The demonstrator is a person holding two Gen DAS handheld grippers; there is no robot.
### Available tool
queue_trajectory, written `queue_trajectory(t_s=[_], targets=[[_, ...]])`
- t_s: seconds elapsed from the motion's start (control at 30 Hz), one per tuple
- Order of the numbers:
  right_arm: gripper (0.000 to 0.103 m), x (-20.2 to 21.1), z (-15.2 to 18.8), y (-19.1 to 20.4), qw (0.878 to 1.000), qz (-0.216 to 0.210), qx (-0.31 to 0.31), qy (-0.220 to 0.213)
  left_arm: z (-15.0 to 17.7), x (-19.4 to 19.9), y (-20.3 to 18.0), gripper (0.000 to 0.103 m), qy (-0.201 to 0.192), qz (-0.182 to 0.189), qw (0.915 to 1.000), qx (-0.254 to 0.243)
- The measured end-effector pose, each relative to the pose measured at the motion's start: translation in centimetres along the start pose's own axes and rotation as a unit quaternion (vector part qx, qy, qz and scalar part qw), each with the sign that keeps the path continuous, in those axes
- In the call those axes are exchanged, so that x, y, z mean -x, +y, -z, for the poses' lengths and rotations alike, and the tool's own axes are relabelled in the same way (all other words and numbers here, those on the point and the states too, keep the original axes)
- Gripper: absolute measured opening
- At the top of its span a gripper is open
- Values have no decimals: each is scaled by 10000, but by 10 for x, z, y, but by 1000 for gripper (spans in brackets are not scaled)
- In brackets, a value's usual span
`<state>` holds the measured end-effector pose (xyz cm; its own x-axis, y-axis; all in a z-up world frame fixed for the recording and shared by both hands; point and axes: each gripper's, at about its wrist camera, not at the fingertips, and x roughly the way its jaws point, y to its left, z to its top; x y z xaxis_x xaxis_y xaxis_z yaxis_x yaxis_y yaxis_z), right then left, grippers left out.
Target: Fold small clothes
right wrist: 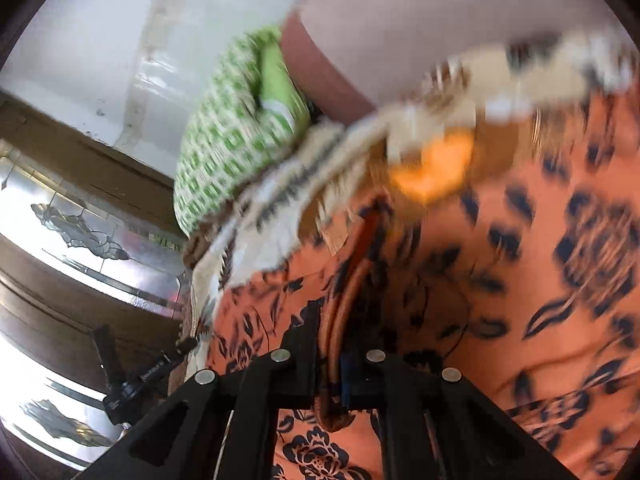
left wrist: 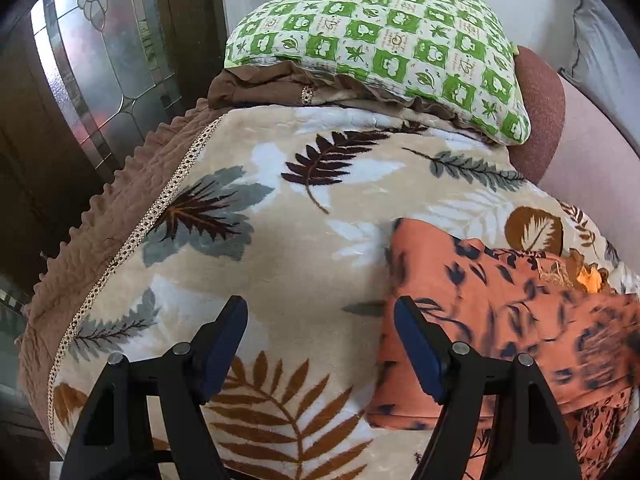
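On the leafy blanket [left wrist: 288,208], right gripper [right wrist: 340,360] is pinching the orange garment's [left wrist: 500,312] hem, probably to fold it over; left gripper [left wrist: 320,344] hovers spread, empty.

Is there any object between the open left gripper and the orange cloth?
Nothing visible. The left gripper hangs open over the leaf blanket, and the orange cloth lies directly beside its right finger.

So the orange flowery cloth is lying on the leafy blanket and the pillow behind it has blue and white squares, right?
Almost. The pillow has green and white squares, not blue; the left wrist view shows it clearly. The rest holds: the orange flowery cloth is lying on the leafy blanket, with the pillow behind it.
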<state>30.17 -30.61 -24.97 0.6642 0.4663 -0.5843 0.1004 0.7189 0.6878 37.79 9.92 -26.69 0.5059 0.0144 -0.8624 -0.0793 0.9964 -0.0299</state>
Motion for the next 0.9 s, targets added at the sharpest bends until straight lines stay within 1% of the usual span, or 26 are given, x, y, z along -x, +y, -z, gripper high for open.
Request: queue_trajectory(t_s=[0.03, 0.07, 0.1, 0.13, 0.17, 0.2, 0.27, 0.3, 0.33, 0.37, 0.4, 0.47, 0.53, 0.57, 0.6, 0.67, 0.73, 0.8, 0.83, 0.87, 0.9], targets=[[8, 10, -7, 1, 9999, 46, 51, -136, 0, 1, -1, 76, -9, 10, 10000, -10], [8, 26, -15, 1, 9992, 145, 123, -359, 0, 1, -2, 76, -18, 13, 10000, -36], [8, 44, -24, -4, 9977, 280, 144, -598, 0, 2, -5, 76, -25, 21, 10000, -64], [8, 56, -29, -10, 9965, 370, 123, -741, 1, 2, -8, 76, -35, 45, 9999, -105], [8, 72, -37, -23, 9943, 531, 45, -924, 1, 2, -12, 76, -43, 72, 9999, -141], [8, 83, -42, -36, 9927, 655, -47, -1013, 2, 2, -17, 76, -48, 101, 9998, -187], [8, 97, -52, -69, 9861, 1148, -231, -1179, 6, 1, -32, 76, -34, 192, 9992, -336], [8, 98, -55, -82, 9839, 1296, -304, -1189, 9, 0, -40, 76, -16, 243, 9987, -440], [8, 98, -56, -93, 9834, 1347, -385, -1154, 13, -1, -53, 76, 5, 297, 9977, -614], [8, 90, -56, -114, 9843, 1351, -560, -986, 18, -2, -63, 76, 14, 322, 9966, -755], [8, 87, -55, -123, 9844, 1378, -604, -909, 22, -3, -73, 76, 25, 343, 9953, -903], [8, 75, -52, -144, 9821, 1586, -641, -791, 33, -6, -95, 76, 47, 371, 9922, -1192], [8, 74, -50, -159, 9810, 1543, -809, -852, 40, -9, -109, 76, 23, 376, 9895, -1397], [11, 72, -51, -167, 9800, 1514, -957, -866, 44, -10, -116, 76, -6, 324, 9884, -1483], [11, 71, -52, -171, 9790, 1576, -1010, -813, 47, -11, -120, 76, -51, 231, 9875, -1555], [11, 68, -54, -182, 9764, 1824, -1039, -511, 52, -15, -127, 76, -114, 40, 9848, -1732], [11, 71, -55, -186, 9771, 1796, -1062, -413, 51, -17, -125, 76, -107, -2, 9845, -1748], [11, 86, -58, -179, 9732, 1940, -1067, -628, 48, -17, -120, 76, -27, 93, 9869, -1612], [11, 93, -59, -176, 9714, 2030, -979, -754, 47, -17, -118, 76, -2, 103, 9880, -1543], [11, 101, -60, -165, 9685, 2160, -779, -967, 46, -16, -117, 76, -15, 90, 9886, -1503], [11, 107, -59, -155, 9690, 2104, -664, -1109, 44, -13, -116, 76, -53, 88, 9889, -1483]])
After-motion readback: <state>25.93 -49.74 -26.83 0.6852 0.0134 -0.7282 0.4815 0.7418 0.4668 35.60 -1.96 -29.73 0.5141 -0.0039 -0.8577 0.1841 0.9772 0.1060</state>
